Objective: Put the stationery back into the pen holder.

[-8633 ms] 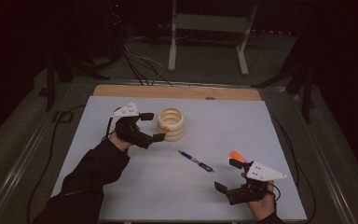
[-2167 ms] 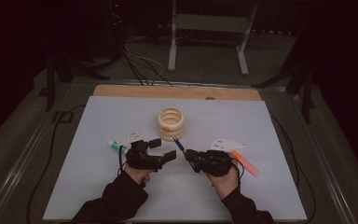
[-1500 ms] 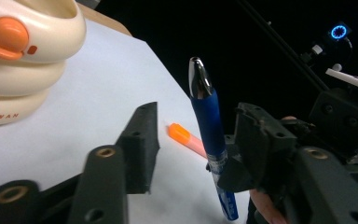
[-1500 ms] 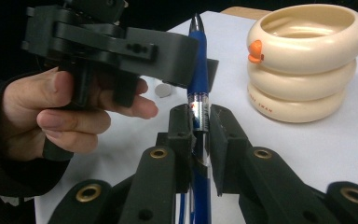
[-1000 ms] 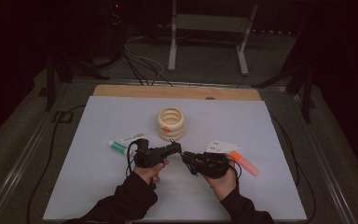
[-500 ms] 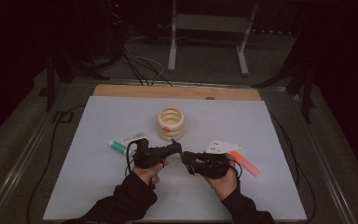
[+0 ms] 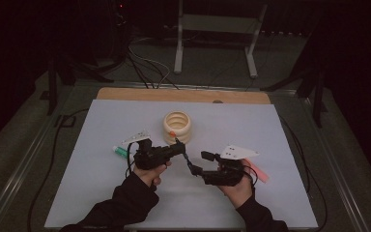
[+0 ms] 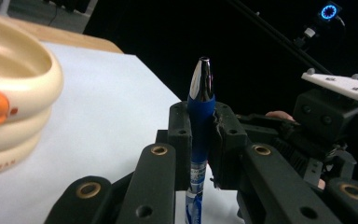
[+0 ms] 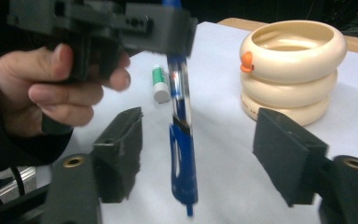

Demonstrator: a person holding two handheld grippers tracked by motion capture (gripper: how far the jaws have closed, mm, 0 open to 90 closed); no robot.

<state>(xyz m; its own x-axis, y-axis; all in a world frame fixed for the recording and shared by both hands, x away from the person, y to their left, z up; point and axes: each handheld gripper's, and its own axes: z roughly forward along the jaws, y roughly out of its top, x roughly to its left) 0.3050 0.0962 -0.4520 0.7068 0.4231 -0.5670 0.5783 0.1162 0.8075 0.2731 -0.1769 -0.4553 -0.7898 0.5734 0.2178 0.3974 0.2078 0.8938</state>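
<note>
My left gripper (image 7: 176, 146) is pinched tight on the blue plastic ballpoint pen with the chrome tip (image 7: 182, 153), and in the high view it holds that pen above the pale grey table mat (image 7: 101, 193), just in front of the cream stack of ribbed rings (image 7: 177, 126), while my right gripper (image 7: 199, 163) sits close beside it with its jaws apart. A second ago both grippers were clamped on the pen; the right one's jaws have just been opening, so I judge the handover done and the pen now carried by my left hand alone. A green-capped marker (image 7: 121, 152) lies on the mat behind my left gripper, and an orange marker (image 7: 258, 170) behind my right. In the left gripper view the pen (image 8: 200, 121) stands upright between my two pads, chrome tip above them, the barrel running down below; the ring stack (image 8: 14, 107) is off to the left and my right gripper (image 8: 326, 126) farther off to the right. In the right gripper view the pen (image 9: 181, 140) hangs in the middle of the gap between my spread pads (image 9: 121, 149), touching neither, its upper end gripped by the left gripper (image 9: 163, 28) above.
</note>
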